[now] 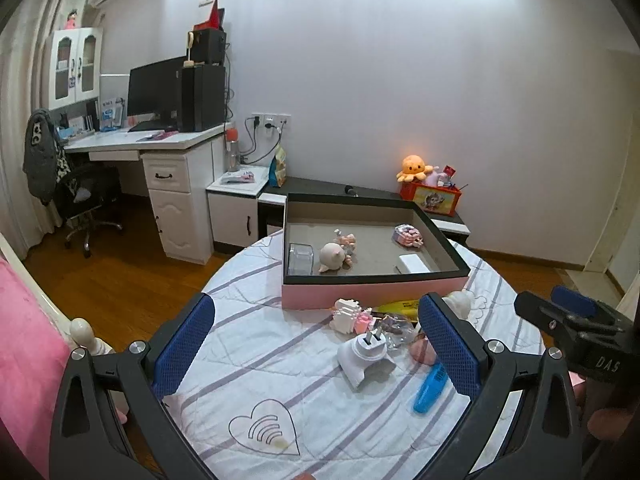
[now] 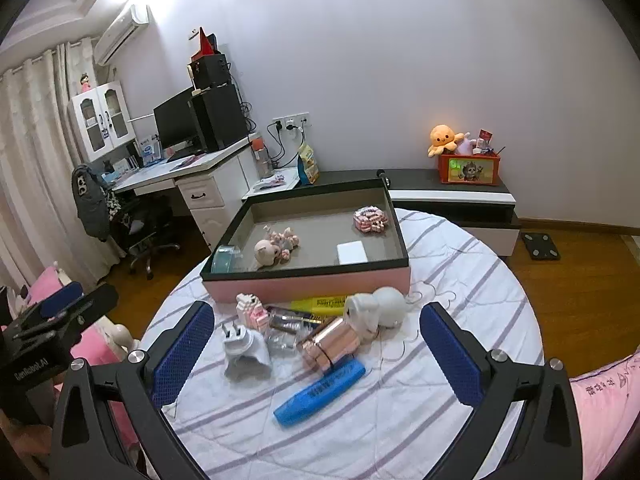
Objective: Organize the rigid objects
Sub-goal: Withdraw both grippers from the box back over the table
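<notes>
Striped bedding [image 2: 460,264] covers the bed, with a white desk [image 1: 160,142] against the wall behind. Toys sit in the pink box [image 2: 308,284]; a plug [image 2: 244,350] and blue marker [image 2: 320,392] lie near it. Both the left gripper [image 1: 316,344] and right gripper [image 2: 316,344] are spread, holding nothing.

My left gripper [image 1: 316,344] hangs over the striped bedsheet [image 1: 260,360], jaws spread wide, nothing held. Between them lies a white plug adapter [image 1: 362,354]; a blue highlighter [image 1: 430,388] rests just beside the right finger. Beyond sits the pink tray [image 1: 372,294] (several small toys inside). The right gripper [image 1: 576,320] shows at the frame edge.
</notes>
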{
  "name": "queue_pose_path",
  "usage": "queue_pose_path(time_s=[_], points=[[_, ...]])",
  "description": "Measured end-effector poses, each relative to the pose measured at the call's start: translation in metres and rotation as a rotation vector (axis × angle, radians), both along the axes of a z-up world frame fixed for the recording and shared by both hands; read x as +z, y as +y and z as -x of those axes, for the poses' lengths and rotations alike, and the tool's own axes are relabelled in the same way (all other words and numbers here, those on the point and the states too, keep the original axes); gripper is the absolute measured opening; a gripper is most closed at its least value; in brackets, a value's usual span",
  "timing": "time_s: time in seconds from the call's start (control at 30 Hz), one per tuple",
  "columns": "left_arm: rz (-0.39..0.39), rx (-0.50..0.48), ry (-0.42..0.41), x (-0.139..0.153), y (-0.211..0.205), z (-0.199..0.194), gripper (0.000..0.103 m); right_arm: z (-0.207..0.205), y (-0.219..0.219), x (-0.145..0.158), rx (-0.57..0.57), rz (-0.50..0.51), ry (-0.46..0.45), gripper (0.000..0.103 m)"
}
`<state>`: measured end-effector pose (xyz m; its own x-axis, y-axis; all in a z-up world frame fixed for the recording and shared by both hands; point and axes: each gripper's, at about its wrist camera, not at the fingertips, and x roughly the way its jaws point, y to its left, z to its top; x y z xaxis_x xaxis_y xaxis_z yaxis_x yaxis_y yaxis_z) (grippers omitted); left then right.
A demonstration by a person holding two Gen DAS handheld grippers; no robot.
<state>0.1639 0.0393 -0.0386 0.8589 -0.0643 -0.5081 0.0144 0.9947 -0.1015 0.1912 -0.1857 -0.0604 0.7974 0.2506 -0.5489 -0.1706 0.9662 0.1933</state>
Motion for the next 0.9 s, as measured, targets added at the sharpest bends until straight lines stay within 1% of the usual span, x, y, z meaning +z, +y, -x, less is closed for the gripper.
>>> queue_pose_path(time_s=[0.27,0.5,0.7,0.9], points=[[0.001,0.003,0.005,-0.002,0.000,0.019,0.103,0.014,-0.003,-0.004,-0.006,-0.007,0.008,0.103],[0.006,0.010,0.013,-0.005,0.000,0.027,0.103,0.021,-0.005,-0.006,-0.011,-0.007,0.008,0.103],[0.008,0.009,0.015,-0.007,-0.001,0.030,0.103,0.024,-0.009,-0.007,-0.018,-0.003,0.013,0.103],[0.009,0.004,0.039,-0.016,-0.003,0.028,0.103,0.022,-0.012,-0.014,-0.033,0.007,0.037,0.103]])
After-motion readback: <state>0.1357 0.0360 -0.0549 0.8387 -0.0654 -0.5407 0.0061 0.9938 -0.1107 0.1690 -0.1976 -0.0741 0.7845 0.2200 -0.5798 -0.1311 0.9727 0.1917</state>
